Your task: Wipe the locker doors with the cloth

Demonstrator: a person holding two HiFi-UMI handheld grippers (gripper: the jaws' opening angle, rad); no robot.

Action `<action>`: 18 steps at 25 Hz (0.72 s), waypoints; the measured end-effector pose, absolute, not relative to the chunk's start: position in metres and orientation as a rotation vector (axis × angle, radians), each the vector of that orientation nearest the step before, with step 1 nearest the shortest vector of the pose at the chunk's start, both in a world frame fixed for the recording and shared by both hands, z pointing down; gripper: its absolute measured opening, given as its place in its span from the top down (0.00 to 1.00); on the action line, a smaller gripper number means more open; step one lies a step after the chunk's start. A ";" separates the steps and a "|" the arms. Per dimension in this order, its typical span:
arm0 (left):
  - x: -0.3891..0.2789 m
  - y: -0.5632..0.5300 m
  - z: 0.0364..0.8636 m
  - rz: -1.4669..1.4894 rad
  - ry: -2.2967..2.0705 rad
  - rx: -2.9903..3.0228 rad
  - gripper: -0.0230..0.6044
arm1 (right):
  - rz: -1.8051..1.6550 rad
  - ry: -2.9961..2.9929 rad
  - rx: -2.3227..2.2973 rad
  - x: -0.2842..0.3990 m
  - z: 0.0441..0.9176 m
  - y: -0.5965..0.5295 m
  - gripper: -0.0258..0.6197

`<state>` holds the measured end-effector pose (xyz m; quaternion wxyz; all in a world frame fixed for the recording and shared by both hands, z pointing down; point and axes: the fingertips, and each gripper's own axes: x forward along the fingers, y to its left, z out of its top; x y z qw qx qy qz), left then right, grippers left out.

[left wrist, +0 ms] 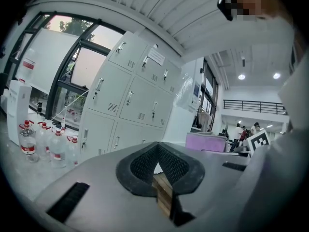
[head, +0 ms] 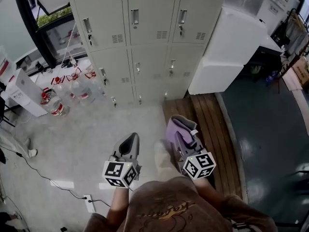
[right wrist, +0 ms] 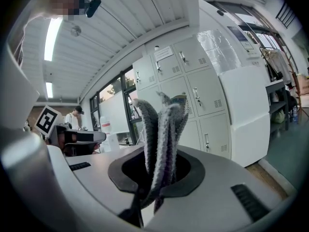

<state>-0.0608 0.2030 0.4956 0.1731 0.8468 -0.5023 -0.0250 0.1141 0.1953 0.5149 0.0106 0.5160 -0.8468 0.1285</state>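
The pale grey lockers (head: pixel 145 42) stand ahead in three columns, all doors closed; they also show in the left gripper view (left wrist: pixel 130 100) and the right gripper view (right wrist: pixel 193 91). A folded purple cloth (head: pixel 177 128) sticks out forward from my right gripper (head: pixel 186 141), which is shut on it. In the right gripper view the cloth (right wrist: pixel 161 129) rises in folds out of the right gripper (right wrist: pixel 157 178). My left gripper (head: pixel 130 141) is level with it to the left, shut with nothing in it (left wrist: pixel 157 151). Both grippers hang well short of the lockers.
Several water bottles (head: pixel 72 88) stand on the floor left of the lockers, by a white box (head: pixel 24 93). A white cabinet (head: pixel 227 52) adjoins the lockers on the right. A wooden platform (head: pixel 207 124) lies under my right gripper. A power strip (head: pixel 89 202) and its cable lie at lower left.
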 end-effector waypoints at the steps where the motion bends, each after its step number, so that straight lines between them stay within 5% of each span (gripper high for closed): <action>1: -0.060 0.193 0.495 -0.072 -1.427 2.402 0.96 | 0.393 -2.651 1.603 0.114 0.513 0.184 0.88; 18: -0.038 -0.014 0.460 -0.057 -1.537 2.370 0.96 | 0.358 -2.747 1.368 0.115 0.494 -0.033 0.88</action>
